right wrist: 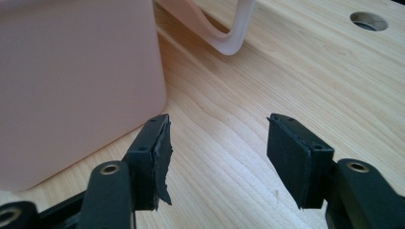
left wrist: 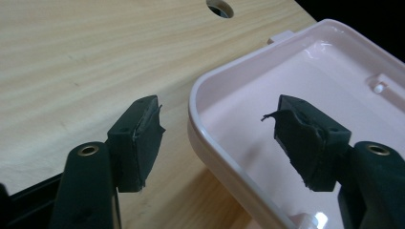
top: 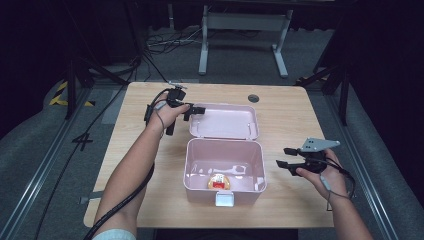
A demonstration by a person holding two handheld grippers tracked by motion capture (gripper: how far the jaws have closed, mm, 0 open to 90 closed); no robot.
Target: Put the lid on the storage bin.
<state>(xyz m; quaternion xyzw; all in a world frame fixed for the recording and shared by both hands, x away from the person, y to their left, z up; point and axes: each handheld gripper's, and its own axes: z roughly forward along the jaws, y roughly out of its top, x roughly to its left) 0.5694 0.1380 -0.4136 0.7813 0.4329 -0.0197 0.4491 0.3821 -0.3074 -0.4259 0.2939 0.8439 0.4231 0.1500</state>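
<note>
So the pink box (top: 224, 170) sits open mid-table with its lid (top: 223, 121) flipped flat behind it, and there's a small round red and yellow thing (top: 219, 181) in the bottom of the box.

The left gripper (top: 191, 109) has its jaws wide apart, straddling the lid's near corner. In the left gripper view one pad is over the wood outside the rim and the other is over the lid's inside, neither touching yet. Looks to me like a set-up to grab that rim and swing the lid shut.

If so, I'd push in deeper before squeezing, since the rim is thin and slick. Then lift in an arc around the hinge.

The right gripper (top: 286, 158) is also spread open and empty, hovering over bare table (top: 150, 100) just off the box's side wall. It could brace the box there.
</note>
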